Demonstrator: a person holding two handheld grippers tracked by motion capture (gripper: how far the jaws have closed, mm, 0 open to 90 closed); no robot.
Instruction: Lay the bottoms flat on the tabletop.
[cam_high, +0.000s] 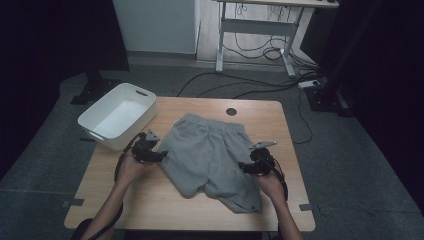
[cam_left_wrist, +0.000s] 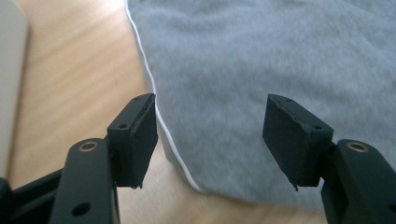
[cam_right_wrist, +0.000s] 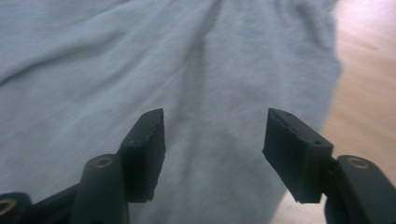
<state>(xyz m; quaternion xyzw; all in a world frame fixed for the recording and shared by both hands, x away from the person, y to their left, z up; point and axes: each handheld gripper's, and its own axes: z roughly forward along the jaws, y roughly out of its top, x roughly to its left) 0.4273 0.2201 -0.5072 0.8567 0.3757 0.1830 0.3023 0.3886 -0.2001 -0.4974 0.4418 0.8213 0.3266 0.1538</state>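
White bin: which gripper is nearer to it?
Left. The left gripper sits just beside the white bin, at the shorts' near edge; the right gripper is across the shorts.

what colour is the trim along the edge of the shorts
White, a thin line on the grey shorts; it shows best in the left gripper view.

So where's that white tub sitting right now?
In the high view the white tub sits on the table's far left corner, overhanging the edge, just left of the grey shorts and beyond the left gripper.
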